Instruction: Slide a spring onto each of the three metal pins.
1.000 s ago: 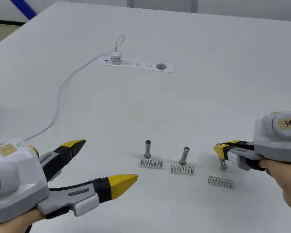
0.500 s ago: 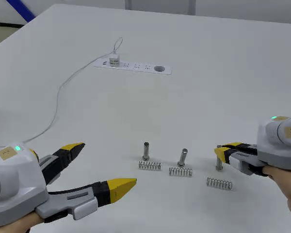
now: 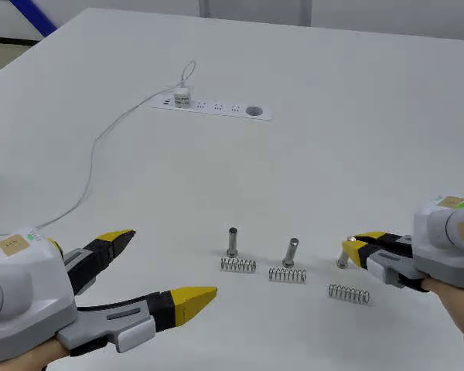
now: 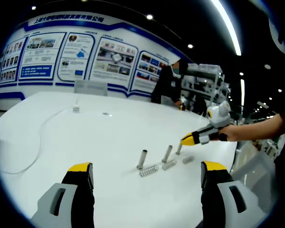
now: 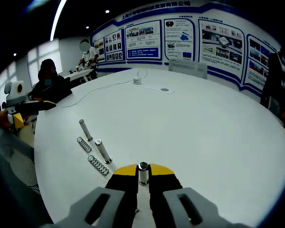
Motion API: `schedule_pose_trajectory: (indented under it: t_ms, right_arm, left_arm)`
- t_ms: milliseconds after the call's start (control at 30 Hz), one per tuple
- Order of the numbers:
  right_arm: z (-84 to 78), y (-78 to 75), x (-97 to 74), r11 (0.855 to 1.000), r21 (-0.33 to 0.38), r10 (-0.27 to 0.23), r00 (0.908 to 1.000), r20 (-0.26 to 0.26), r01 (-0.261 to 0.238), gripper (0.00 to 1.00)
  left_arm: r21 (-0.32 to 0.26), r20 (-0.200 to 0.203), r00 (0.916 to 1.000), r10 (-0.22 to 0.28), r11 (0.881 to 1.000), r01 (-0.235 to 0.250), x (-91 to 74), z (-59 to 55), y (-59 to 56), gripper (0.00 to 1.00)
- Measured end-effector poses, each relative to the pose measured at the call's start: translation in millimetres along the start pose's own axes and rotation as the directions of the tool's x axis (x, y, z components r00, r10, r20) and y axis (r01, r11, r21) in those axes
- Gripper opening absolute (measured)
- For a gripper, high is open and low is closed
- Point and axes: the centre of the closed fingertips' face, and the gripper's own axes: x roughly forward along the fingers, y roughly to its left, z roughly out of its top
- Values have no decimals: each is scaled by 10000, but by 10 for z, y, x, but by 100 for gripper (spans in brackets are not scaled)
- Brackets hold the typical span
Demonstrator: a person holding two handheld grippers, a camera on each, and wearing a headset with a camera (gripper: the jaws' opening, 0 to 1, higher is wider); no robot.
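Two metal pins stand upright on the white table, the left pin [image 3: 232, 241] [image 5: 85, 129] and the middle pin [image 3: 291, 251] [image 5: 103, 150]. My right gripper [image 3: 353, 247] [image 5: 143, 176] is shut on the third pin [image 3: 342, 260] [image 5: 143, 172], which leans to the left. Three springs lie flat in front of the pins: the left spring [image 3: 238, 265], the middle spring [image 3: 287, 274] and the right spring [image 3: 348, 293]. My left gripper [image 3: 161, 265] [image 4: 147, 170] hovers open and holds nothing, well left of the pins.
A white power strip [image 3: 213, 108] lies at the back of the table, with a plug and a white cable [image 3: 93, 154] trailing to the left edge. In the background of the gripper views, people stand by wall posters.
The third pin stood upright between the right gripper's tips; now it leans to the left in them. The left gripper has stayed open in place.
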Motion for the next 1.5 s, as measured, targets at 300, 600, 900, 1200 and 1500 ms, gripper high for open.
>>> schedule_pose_trajectory:
  t_ms: [300, 600, 900, 1200, 1500]
  right_arm:
    - [-33, 12, -39, 9991, -401, 127, 9999, -42, -129, 9]
    - [-68, 46, -65, 9992, -376, 149, 9999, 19, -148, 9]
    - [-82, 45, -95, 9992, -385, 107, 9999, 62, -104, 9]
    - [-67, 42, -207, 9998, -145, 148, 9995, 272, -144, 13]
    - [-269, 28, -294, 9977, -406, 559, 9978, 357, -544, 17]
  left_arm:
    - [30, 29, 10000, -18, 10000, 18, 1, 8, -9, 96]
    - [47, 53, 10000, -8, 10000, 7, -1, 13, -11, 96]
    - [111, 4, 10000, -62, 9999, 62, 4, 5, -28, 96]
    - [84, 40, 10000, -81, 9999, 81, 1, 13, -34, 96]
    - [10, 102, 9999, -131, 9999, 131, -3, 23, -35, 95]
